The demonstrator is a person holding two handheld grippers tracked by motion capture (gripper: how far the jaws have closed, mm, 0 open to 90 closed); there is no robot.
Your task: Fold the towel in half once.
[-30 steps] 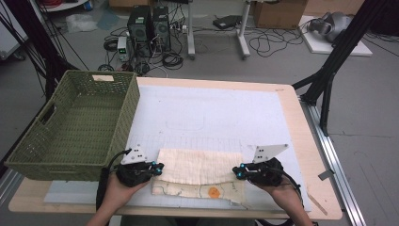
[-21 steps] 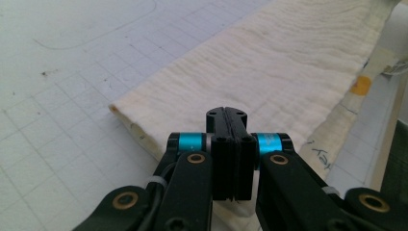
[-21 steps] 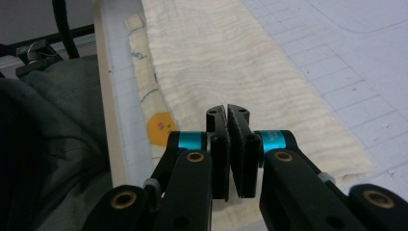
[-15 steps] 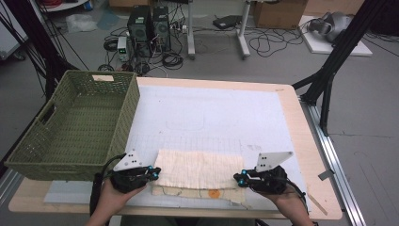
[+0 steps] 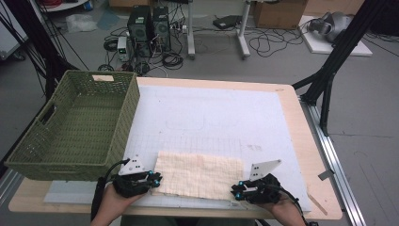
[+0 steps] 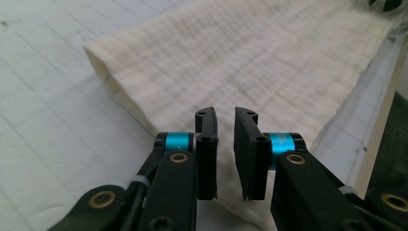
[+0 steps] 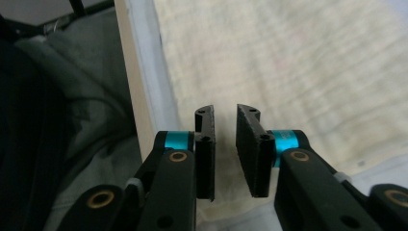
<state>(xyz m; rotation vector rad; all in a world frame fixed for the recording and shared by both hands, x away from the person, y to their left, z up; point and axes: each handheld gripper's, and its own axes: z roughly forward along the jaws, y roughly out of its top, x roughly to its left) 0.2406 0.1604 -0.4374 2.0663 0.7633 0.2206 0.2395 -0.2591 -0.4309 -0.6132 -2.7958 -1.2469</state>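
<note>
At the near edge of the table, the left gripper (image 5: 154,179) is held at the left end of the folded cream waffle-weave cloth (image 5: 200,174), and the right gripper (image 5: 236,193) at its right end. Both claws are a little apart, and their jaws have just been opening. In the left gripper view (image 6: 225,122) and the right gripper view (image 7: 225,120) a small gap is seen between the black jaws, with the cloth under them, not pinched.

What could go wrong is judged like this. The top fold may be dragged or flipped open if a jaw is still caught in the soft weave when a hand is pulled away. The near edge of the cloth lies close to the table's edge, so it may be nudged off by a careless pull. If it is picked up again by one layer only, the fold may fall apart.

The cloth is pale and creamy, with little squares all over. It is folded into a long flat strip, and a soft rounded fold is seen at one end. It lies on the white grid mat (image 5: 211,117).

Farther to the left, the green woven plastic basket (image 5: 75,122) is standing beside the mat.
</note>
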